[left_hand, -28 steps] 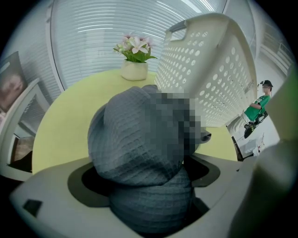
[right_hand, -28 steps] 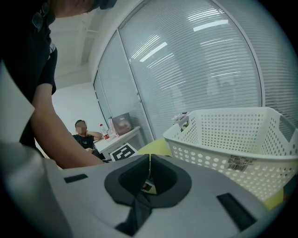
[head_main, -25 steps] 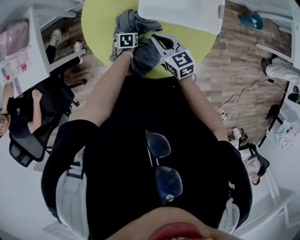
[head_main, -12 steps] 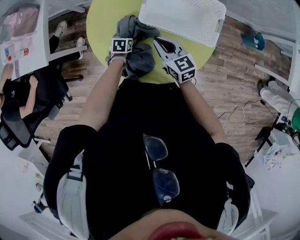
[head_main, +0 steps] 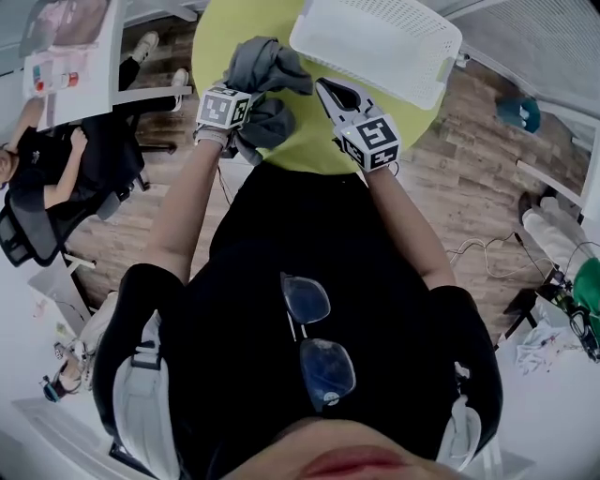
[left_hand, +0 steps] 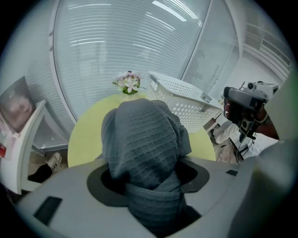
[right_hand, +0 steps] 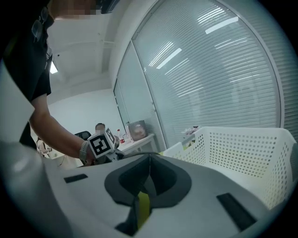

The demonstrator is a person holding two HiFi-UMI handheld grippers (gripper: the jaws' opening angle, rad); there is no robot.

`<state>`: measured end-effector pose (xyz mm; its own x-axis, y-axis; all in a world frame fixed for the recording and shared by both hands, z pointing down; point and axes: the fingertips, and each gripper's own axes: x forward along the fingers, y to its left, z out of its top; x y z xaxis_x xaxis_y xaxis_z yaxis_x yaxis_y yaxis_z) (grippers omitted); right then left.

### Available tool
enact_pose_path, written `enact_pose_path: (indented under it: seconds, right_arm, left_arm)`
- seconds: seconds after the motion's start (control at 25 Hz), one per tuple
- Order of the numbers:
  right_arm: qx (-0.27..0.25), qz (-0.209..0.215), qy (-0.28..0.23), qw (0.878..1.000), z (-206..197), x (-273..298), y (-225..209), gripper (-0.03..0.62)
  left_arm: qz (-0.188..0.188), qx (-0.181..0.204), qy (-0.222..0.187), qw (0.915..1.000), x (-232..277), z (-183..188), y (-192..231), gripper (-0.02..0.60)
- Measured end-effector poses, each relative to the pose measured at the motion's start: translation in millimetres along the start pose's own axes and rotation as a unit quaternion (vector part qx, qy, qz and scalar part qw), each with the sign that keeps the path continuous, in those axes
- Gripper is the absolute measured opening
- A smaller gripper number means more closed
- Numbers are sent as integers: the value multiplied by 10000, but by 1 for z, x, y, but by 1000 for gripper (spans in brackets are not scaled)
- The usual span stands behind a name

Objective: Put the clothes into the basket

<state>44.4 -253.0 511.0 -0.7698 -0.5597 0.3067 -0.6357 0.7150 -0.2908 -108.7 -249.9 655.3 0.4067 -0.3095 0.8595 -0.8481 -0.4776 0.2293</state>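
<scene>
Garment (head_main: 265, 67): one grey, waffle-textured piece of clothing, bunched into a loose mass, located outside the basket (head_main: 398, 28) and just beside its left wall as seen in the head view. The left gripper (head_main: 240, 122) is clamped on the lower fold of this garment. Its jaws have just been closing and now stand at a moderate gap filled by fabric, which rises in a hood-like heap in front of them in the left gripper view. Whether the upper part of the garment is clear of the table cannot be told. The basket is white, perforated, rectangular and contains no clothing. It stands on a round yellow-green table (head_main: 211, 33). The right gripper (head_main: 328, 92) is positioned just in front of the basket's near wall, between the garment and the basket, touching neither. Its jaws are brought together with nothing between them, and only a sliver of table surface shows below them in the right gripper view. A small bunch of flowers (left_hand: 129, 82) stands on the table just beside the basket's left end in the left gripper view.
</scene>
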Motion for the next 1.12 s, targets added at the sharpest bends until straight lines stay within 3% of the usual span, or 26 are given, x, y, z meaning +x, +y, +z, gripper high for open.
enact_pose_path:
  seconds: [0.32,0.64,0.76,0.92,1.12]
  right_arm:
    - [-374,288,-355,9983,45,-6,17,26]
    - [-444,126,-687,9966,86,-29,11,26]
    - [-577,-56,-847,9947,103,-41,5,26]
    - [-922,-439,-969,9900,121,-64,-13,26]
    - [-938,-899,-1095,9855,129,-92,-41,26]
  left_arm:
    - [-181,1127,-74,9934,-72,56,-25,282]
    - [-446,2049,-358,9771,-122,120,-71,282]
    - [-616,2453,-363,9668,-126,143,-90,282]
    - [-776,3110,-216,9470,-116,172,-115,282]
    - [-1064,3692,-55,9232,-97,203,-150,284]
